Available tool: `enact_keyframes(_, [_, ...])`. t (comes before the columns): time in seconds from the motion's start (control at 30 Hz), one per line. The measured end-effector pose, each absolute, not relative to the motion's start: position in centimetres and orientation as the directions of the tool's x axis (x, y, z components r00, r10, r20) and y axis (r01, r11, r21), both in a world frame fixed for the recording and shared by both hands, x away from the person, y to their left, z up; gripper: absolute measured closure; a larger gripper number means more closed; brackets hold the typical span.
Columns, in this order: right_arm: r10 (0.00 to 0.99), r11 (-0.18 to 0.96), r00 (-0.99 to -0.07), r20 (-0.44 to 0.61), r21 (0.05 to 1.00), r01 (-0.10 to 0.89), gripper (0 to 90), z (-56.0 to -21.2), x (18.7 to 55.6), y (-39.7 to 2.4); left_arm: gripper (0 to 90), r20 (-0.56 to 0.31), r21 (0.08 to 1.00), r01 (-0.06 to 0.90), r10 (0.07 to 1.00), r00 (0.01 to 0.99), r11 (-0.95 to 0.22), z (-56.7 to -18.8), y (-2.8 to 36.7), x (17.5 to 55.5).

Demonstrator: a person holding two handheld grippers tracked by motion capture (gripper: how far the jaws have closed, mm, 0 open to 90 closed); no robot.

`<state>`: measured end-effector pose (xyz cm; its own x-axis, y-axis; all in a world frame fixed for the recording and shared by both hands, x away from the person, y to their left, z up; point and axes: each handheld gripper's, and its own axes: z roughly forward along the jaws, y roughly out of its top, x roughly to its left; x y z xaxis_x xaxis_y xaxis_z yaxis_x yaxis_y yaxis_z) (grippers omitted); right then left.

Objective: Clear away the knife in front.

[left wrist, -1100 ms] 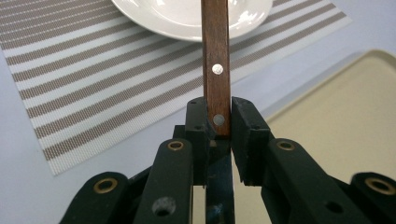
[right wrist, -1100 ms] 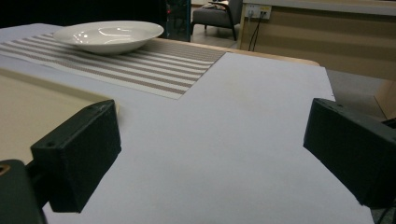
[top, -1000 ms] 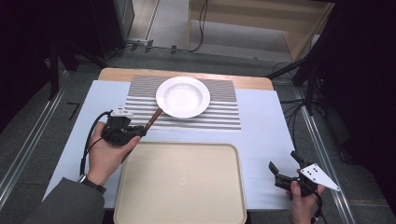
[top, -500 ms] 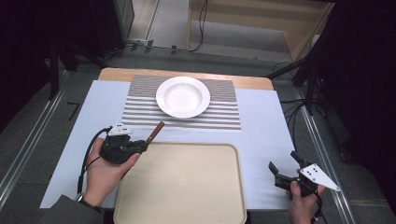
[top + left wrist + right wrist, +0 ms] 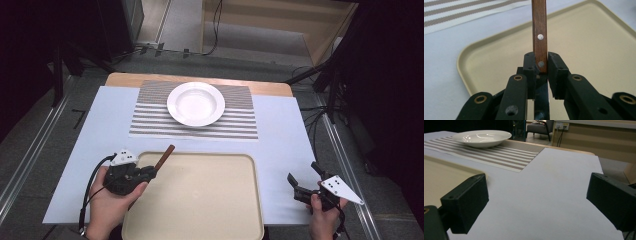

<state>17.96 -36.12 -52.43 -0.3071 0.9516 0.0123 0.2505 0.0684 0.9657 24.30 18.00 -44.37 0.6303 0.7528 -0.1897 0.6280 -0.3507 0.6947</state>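
Observation:
My left gripper [image 5: 148, 173] sits at the beige tray's [image 5: 200, 220] near-left corner, shut on a brown wooden handle [image 5: 164, 157] that points up and away over the tray's left rim. In the left gripper view the handle [image 5: 539, 35], with two metal rivets, stands clamped between the jaws, above the tray [image 5: 586, 50]. What is at the handle's other end is hidden. My right gripper [image 5: 303, 181] rests at the table's near-right corner, open with nothing between its jaws. A white bowl [image 5: 195, 103] sits on a striped placemat [image 5: 150, 122] at the far middle.
A pale blue cloth [image 5: 280, 140] covers the table around the tray and placemat. In the right gripper view the bowl [image 5: 482, 138] and placemat [image 5: 506, 155] lie far left, with bare cloth [image 5: 544, 195] ahead. The table's edges drop to dark floor on both sides.
My left gripper has pulled back from beside the bowl toward the person, carrying the wooden handle to the tray's near-left corner. The right gripper has stayed put.

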Motion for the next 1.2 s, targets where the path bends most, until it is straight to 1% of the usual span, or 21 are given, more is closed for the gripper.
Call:
enact_keyframes(0.13, [0.952, 0.070, -0.307, 0.010, 0.966, 0.250, 2.6, -52.4, 18.0, -36.1, 76.9, -0.193, 0.693, 0.632, 0.756, 0.626, -0.347, -44.9, 18.0, 23.6])
enact_keyframes(0.43, [0.952, 0.073, -0.308, 0.008, 0.965, 0.252, 2.6, -52.4, 18.0, -36.1, 76.8, -0.243, 0.677, 0.663, 0.753, 0.612, -0.320, -46.9, 18.0, 22.4])
enact_keyframes(0.73, [0.950, 0.075, -0.312, 0.007, 0.965, 0.250, 2.6, -52.4, 18.0, -36.1, 76.8, -0.259, 0.647, 0.692, 0.762, 0.594, -0.320, -48.7, 18.3, 22.2])
enact_keyframes(0.87, [0.951, 0.077, -0.311, 0.005, 0.965, 0.252, 2.6, -52.4, 18.0, -36.0, 76.7, -0.247, 0.639, 0.696, 0.770, 0.588, -0.326, -49.1, 18.3, 22.3])
enact_keyframes(1.1, [0.951, 0.078, -0.310, 0.004, 0.965, 0.252, 2.6, -52.4, 18.0, -36.0, 76.6, -0.188, 0.645, 0.687, 0.802, 0.567, -0.334, -49.4, 18.3, 22.3])
enact_keyframes(1.2, [0.951, 0.079, -0.311, 0.004, 0.964, 0.252, 2.6, -52.4, 18.0, -36.0, 76.6, -0.192, 0.646, 0.688, 0.802, 0.565, -0.331, -49.4, 18.4, 22.3])
